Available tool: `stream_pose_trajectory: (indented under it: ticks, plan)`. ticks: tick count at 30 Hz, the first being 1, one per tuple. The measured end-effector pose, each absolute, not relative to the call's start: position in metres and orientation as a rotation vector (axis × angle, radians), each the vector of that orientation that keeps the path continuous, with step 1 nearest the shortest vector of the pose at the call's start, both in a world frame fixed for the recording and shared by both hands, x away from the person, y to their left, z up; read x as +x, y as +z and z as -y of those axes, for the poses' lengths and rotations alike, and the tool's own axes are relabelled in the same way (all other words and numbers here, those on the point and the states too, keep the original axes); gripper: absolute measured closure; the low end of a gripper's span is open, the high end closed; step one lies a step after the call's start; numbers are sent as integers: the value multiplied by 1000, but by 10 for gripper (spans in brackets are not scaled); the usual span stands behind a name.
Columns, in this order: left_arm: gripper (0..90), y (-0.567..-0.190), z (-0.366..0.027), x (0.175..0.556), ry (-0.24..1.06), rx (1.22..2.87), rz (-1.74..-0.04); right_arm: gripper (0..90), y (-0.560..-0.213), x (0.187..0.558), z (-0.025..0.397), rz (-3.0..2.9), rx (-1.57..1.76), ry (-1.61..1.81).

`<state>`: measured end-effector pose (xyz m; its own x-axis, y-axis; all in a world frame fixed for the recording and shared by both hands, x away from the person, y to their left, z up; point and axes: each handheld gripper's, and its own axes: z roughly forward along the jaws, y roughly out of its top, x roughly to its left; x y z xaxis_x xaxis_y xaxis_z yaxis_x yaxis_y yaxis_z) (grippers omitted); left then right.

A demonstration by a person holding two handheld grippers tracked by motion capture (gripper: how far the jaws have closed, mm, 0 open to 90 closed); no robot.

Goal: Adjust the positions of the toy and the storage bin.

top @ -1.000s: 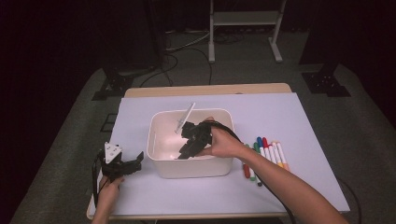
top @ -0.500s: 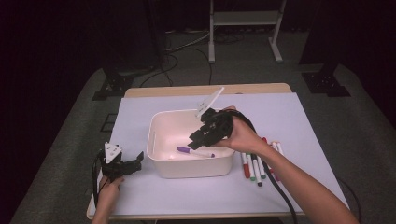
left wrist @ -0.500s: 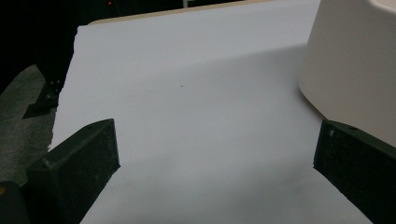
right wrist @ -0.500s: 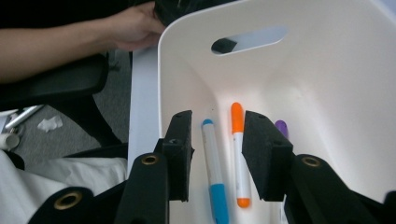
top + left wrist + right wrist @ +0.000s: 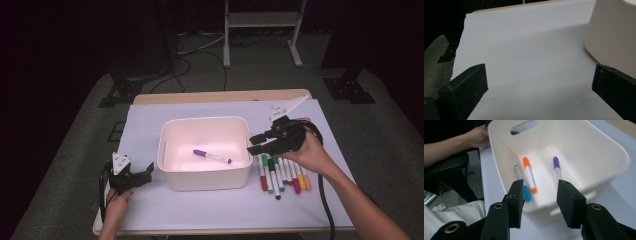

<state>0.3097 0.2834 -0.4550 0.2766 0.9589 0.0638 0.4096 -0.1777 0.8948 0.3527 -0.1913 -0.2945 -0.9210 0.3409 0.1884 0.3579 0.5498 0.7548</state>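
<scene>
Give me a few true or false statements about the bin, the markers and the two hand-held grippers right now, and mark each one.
1. A purple-capped marker lies inside the white bin. True.
2. The right hand-held gripper is clamped on a marker. False: its jaws stand apart with nothing between them, beside the bin's right rim.
3. A row of markers lies on the paper to the right of the bin. True.
4. The left hand-held gripper is reaching into the bin. False: it sits low on the paper to the left of the bin, jaws open.
5. The bin is tipped on its side. False: it stands upright, opening upward.
</scene>
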Motion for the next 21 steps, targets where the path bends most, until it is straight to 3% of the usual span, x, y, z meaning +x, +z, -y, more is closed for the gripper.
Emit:
stream_pose_trajectory:
  ticks: [12,21]
  plan:
    - [0,-455,-283,310,860,1739,-1254,542,-361,353,280,2699,-986,-1281]
    - [0,-455,-283,310,862,1740,-1254,551,-399,348,316,2663,-1231,-1208]
